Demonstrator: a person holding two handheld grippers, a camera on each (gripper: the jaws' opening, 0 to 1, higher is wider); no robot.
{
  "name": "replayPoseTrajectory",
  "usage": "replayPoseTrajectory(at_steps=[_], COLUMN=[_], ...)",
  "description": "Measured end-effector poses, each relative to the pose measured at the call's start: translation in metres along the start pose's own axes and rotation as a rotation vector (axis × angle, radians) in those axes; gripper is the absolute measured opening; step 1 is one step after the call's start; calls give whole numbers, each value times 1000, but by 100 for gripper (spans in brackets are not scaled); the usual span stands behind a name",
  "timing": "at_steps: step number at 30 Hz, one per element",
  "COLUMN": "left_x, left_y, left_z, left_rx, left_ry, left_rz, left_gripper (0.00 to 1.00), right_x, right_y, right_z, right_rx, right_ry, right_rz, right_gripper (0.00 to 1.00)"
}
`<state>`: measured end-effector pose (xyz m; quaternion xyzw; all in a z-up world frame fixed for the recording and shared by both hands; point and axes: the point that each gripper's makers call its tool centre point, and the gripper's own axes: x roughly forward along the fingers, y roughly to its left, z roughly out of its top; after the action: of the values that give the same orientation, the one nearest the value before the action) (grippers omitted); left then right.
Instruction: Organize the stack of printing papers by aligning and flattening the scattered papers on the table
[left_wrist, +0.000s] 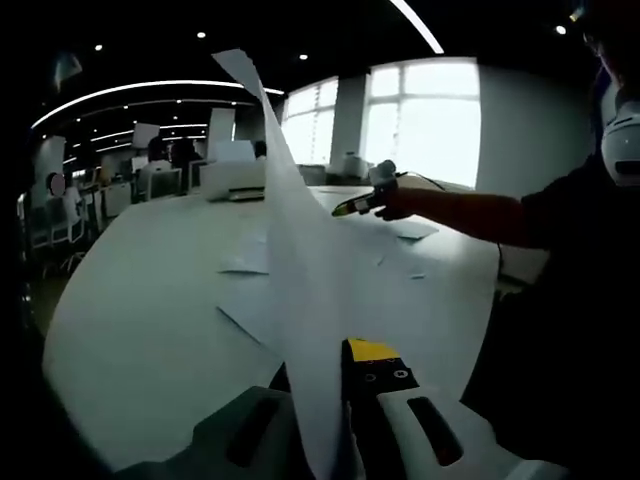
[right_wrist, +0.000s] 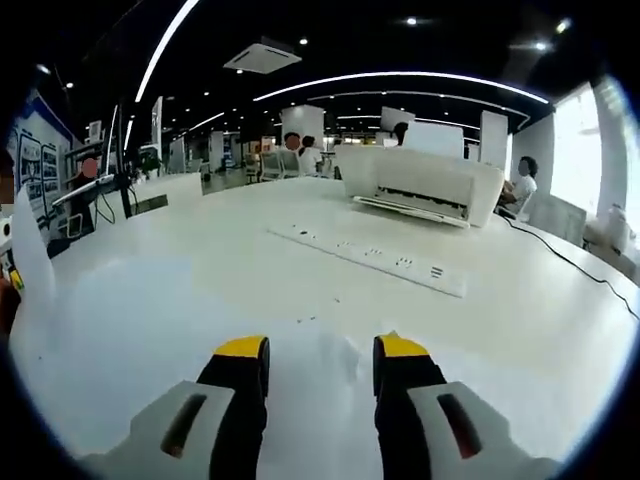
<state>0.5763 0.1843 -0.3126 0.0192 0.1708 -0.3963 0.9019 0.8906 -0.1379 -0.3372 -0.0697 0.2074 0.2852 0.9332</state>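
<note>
1. Left gripper view: left gripper (left_wrist: 335, 400) is clamped on a lifted paper sheet (left_wrist: 300, 270), raised above loose sheets (left_wrist: 250, 262) on the white table (left_wrist: 140, 320).
2. Right gripper (right_wrist: 320, 365): jaws apart, holding nothing, low over the table near a power strip (right_wrist: 370, 257) and printer (right_wrist: 420, 180).
3. Step in hand: gathering. Next, lay the sheet squarely on the others.

— What else sits on my table besides the work?
— A white printer (right_wrist: 425, 182) at the far side, a long power strip (right_wrist: 372, 258) before it, and a dark cable (right_wrist: 570, 262), I think, trailing right.
</note>
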Motion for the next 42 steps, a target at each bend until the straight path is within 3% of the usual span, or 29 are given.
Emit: replayPoseTrajectory(at_steps=[15,22,26,32,42], left_x=[6,6,5,5,5], left_y=[0,0,0,-1,-1], left_z=[-2,-2,-3,-4,-4], left_rx=[-2,-1,-3,-6,-6], left_ry=[12,11,11,10,5], left_rz=[-8,-8,-7,-2,-3], left_gripper=[6,6,6,6,6], right_x=[30,22,19,14,-4], right_y=[-45,-28,-35,-41,-14], right_z=[-5,-8,-8,-6,11], right_rx=[16,29,52,92,107], right_ry=[9,8,17,0,-65], right_rz=[-4,4,-7,-2,26], right_gripper=[31,24,11,3,0])
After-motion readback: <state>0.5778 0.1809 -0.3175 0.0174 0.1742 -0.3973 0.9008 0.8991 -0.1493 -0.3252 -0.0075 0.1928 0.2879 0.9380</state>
